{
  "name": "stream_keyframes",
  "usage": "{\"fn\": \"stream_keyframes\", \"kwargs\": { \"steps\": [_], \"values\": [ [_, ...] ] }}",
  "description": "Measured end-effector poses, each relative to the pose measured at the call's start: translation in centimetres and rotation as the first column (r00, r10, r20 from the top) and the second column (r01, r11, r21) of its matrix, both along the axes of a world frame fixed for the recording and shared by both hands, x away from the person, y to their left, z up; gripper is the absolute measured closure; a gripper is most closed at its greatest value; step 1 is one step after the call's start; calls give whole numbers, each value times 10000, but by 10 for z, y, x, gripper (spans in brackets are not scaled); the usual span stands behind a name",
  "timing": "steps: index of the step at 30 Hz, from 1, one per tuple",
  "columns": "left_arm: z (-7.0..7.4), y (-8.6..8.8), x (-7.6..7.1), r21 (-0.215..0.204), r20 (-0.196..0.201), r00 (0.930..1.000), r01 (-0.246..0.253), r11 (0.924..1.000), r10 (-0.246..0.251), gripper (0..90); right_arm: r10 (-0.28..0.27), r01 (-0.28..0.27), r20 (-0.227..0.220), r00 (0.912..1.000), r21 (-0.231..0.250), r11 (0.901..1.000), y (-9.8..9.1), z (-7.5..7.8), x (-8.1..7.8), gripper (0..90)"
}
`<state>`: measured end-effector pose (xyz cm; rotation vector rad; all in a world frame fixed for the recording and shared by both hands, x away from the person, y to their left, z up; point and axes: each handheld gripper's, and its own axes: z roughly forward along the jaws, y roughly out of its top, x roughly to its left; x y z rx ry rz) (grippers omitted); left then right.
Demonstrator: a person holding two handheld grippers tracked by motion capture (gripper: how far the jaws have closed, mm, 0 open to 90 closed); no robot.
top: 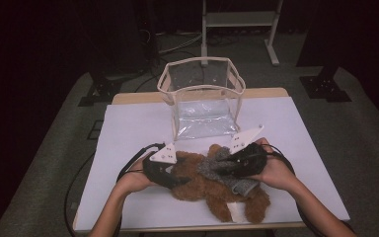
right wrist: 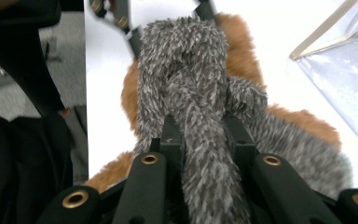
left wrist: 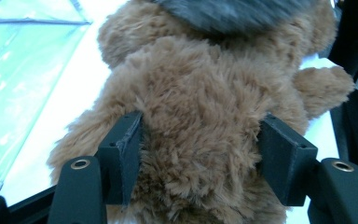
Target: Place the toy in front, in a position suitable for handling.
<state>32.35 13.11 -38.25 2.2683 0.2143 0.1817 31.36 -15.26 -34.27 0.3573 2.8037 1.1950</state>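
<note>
Both grips are on: your left gripper clamps the bear, your right gripper pinches its scarf, knot unfinished, bag waiting.

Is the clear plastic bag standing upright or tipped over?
Upright: the clear plastic bag stands on the white table, beige-trimmed open top facing up.

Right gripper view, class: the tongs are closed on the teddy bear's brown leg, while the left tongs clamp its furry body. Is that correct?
Not quite. In the right gripper view the right tongs pinch the grey scarf knotted around the teddy bear, not a brown leg. The rest holds: the left gripper view shows the left tongs clamped on the bear's brown body.
</note>
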Motion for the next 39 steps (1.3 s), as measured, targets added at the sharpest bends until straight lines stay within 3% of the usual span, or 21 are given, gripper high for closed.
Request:
{"fn": "stream_keyframes", "kwargs": {
  "steps": [5,8,14,17,22,26,33,39],
  "values": [
    [6,6,-2,-216,118,9996,245,9995,-243,339,-599,598,29,9982,88,9982,-26,-6,0,731],
    [9,15,-5,-273,168,9990,407,9988,-403,339,-1023,1028,-213,9945,256,9944,-44,-11,5,731],
    [-1,22,-8,5,33,9978,669,9978,-669,348,-1257,1280,-438,9911,543,9903,-55,-16,10,731],
    [-9,13,-11,-53,95,9960,892,9960,-892,352,-1187,1199,-298,9925,412,9919,-51,-14,9,729],
    [-13,0,-12,-516,-128,9944,1038,9933,-1046,364,-1184,1185,-131,9929,131,9929,-50,-12,12,729],
    [-13,-10,-12,-490,-125,9936,1118,9925,-1126,364,-1348,1346,-154,9908,-116,9908,-55,-12,17,731],
    [-14,-33,-9,-613,-166,9944,1028,9928,-1040,364,-1660,1660,-162,9860,-24,9861,-65,-10,19,731],
    [-15,-72,-7,-375,49,9933,1154,9926,-1153,363,-1233,1233,183,9922,-9,9924,-49,-4,9,731]
  ]
}}
